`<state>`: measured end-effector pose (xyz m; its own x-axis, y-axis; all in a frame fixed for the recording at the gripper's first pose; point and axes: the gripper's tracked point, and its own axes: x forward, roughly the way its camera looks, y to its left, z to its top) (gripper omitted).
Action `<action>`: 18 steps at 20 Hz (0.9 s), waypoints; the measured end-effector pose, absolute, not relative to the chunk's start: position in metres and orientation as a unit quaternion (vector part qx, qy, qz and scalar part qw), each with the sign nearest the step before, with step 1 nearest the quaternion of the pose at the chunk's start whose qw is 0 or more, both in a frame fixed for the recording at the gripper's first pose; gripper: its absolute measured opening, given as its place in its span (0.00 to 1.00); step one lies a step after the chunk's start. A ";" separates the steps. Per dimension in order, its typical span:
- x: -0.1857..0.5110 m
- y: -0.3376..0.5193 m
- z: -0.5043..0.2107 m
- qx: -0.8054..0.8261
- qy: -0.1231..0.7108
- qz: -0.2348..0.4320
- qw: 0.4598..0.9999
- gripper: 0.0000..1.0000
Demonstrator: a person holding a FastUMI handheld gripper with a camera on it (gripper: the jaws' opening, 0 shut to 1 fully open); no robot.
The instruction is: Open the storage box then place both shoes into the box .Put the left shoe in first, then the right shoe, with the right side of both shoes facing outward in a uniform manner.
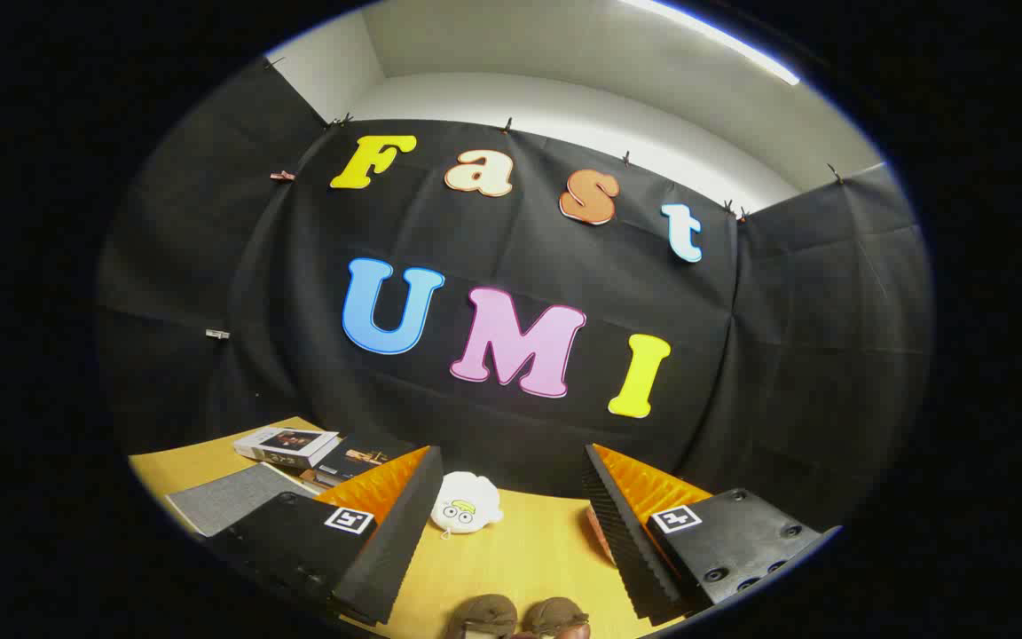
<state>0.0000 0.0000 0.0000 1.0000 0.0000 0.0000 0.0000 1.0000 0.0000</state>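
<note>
Gripper (511,497) held up over the wooden table (529,555), fingers spread wide apart with nothing between them but open tabletop. Neither finger touches anything. Each finger carries a small square marker tag on its upper face.

Shoes (518,617): 2 of them, brownish and fuzzy-looking, side by side and just about touching, low down between the fingers and nearer the camera than the fingertips. Just the rounded upper parts are visible; the rest is cut off, so cannot tell which is left and which is right, nor which way they point.

Soft toy (465,508): small, white, with a cartoon face, lying on the table just beyond the fingertips, closer to the left-hand finger and near its inner edge, though seemingly further back rather than in contact.

Grey fabric-covered flat thing (231,497) lies on the table beyond the left-hand finger, partly hidden by it. It may be the storage box or its lid; cannot tell from this angle, and cannot tell whether it is open or closed.

Books (298,448): a small stack at the back of the table, beside the grey item, one with a white edge on top and a darker one next to it.

Black cloth wall (813,355) stands behind the table on all sides, pegged along its top edge. Pale wall and ceiling above it, with 1 strip light (715,40) running across.
</note>
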 end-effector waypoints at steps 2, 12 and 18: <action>-0.002 -0.002 -0.004 0.004 0.005 0.004 1.000 0.97; 0.000 -0.010 -0.026 -0.002 0.026 -0.002 1.000 0.97; 0.004 -0.009 -0.030 0.009 0.033 0.005 0.999 0.97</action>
